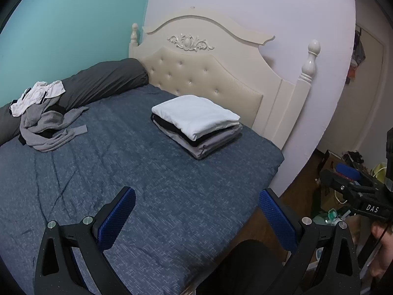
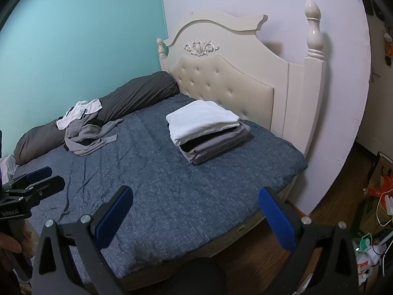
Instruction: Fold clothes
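Item: left gripper (image 1: 196,201). Jaws spread wide, nothing between them, held above the near part of the blue bed cover (image 1: 172,196).

Item: right gripper (image 2: 195,201). Jaws likewise wide apart and empty, held over the near edge of the bed.

Item: unfolded heap (image 1: 46,120). A grey long-sleeved garment tangled with a white piece and something dark, partly resting against a dark grey bolster (image 1: 98,83). It lies well ahead of both grippers and off to their left.

Item: folded stack (image 1: 196,125). White on top, black and grey beneath, ahead and slightly right of the grippers, near the cream headboard (image 1: 203,73).

Risks, as judged:
- The pieces of the heap overlap, so a pinch on the grey sleeve may drag the white piece along with it.
- A deep bite could catch the bed cover together with the garment.
- The heap sits far across the bed, so a long reach may give a poor grip.
- A garment pulled across the bed could brush the stack and spoil it.
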The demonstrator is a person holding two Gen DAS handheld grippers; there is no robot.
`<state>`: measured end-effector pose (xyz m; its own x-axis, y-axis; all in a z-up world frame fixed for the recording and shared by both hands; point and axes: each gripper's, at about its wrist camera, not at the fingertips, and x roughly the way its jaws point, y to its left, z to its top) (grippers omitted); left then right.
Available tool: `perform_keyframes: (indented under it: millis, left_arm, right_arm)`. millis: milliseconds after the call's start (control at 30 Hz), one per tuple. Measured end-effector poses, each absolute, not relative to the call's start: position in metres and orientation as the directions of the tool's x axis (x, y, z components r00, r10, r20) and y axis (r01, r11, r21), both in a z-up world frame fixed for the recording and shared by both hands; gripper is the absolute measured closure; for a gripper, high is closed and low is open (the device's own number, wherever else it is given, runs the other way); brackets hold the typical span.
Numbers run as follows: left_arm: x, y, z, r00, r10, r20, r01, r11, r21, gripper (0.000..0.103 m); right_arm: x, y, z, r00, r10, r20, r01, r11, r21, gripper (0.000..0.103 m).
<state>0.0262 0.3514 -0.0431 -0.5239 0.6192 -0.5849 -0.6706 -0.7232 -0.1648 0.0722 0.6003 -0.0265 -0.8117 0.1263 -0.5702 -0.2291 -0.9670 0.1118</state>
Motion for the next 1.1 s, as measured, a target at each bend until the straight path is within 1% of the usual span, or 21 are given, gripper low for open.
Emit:
perform_keyframes:
  millis: [1100]
  left_arm:
    - [0.0267,0.3519,-0.0451,-0.53,0.614,-0.584,-0.667,-0.728,-0.16,0.0]
  right_arm:
    - [0.0756,0.5999,-0.0276,-0.808,0.13,-0.574,-0.237,-0.964,0.116,0.0]
